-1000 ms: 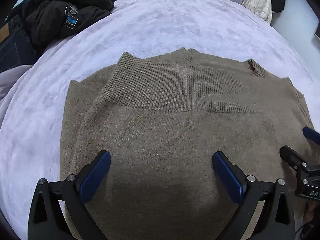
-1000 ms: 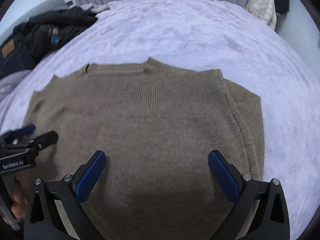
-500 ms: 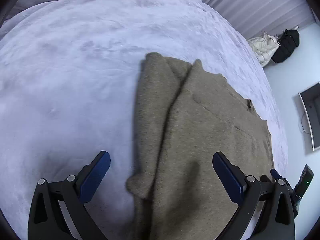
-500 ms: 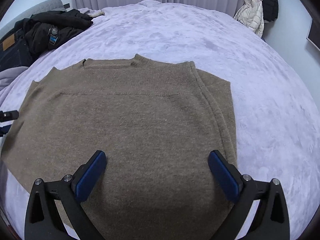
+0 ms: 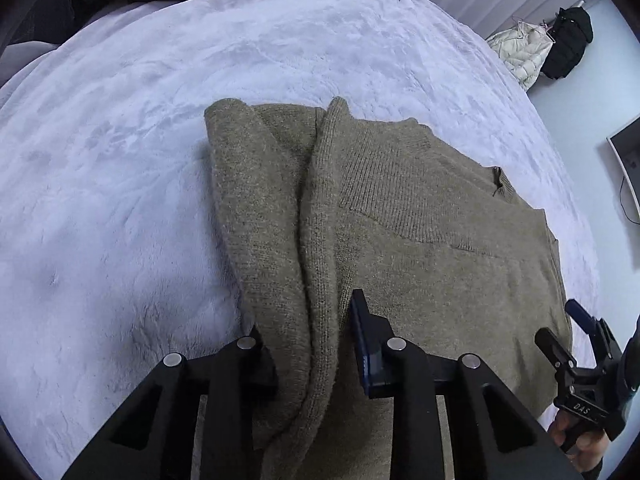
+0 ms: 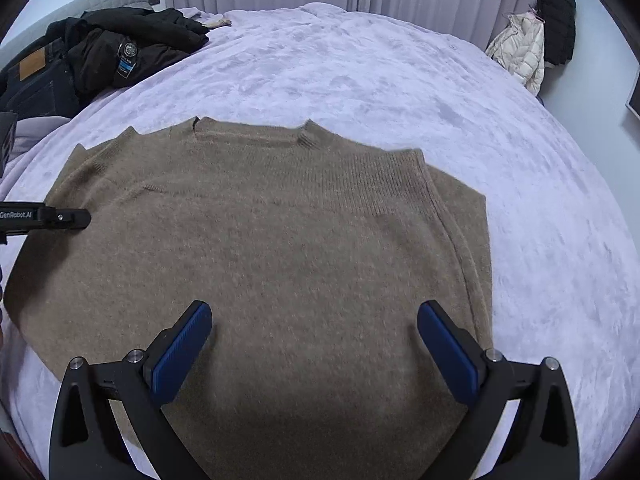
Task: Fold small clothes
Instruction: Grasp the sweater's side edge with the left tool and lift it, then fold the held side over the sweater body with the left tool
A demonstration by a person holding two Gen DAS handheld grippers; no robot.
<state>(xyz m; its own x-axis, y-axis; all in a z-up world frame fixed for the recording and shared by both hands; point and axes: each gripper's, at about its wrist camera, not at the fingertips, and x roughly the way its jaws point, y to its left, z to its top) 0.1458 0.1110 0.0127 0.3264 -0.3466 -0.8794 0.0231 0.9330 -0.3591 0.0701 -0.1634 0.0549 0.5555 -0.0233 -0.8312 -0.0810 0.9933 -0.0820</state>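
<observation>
The brown sweater [image 6: 280, 264] lies spread flat on the lilac bed cover [image 6: 400, 72], neck towards the far side, its two side edges already turned in. It is a thick, soft knit, so I judge it light but floppy: it will sag and stretch if I lift it by one spot, and the fuzzy yarn should give my pads plenty of bite rather than slipping. The best hold is a doubled edge, where the layers bunch into a firm ridge. That is where my left gripper [image 5: 312, 344] is: its jaws have just been closing and now stand narrow, pinching the raised fold along the sweater's left side, the blue pad [image 5: 360, 340] pressed into the knit. That hand tips steeply down at the near left corner. My right gripper [image 6: 316, 344] hangs over the near middle of the sweater with its fingers spread wide and nothing between them, also angled down. A dark jacket [image 6: 132, 48] sits well apart at the far left corner of the bed
</observation>
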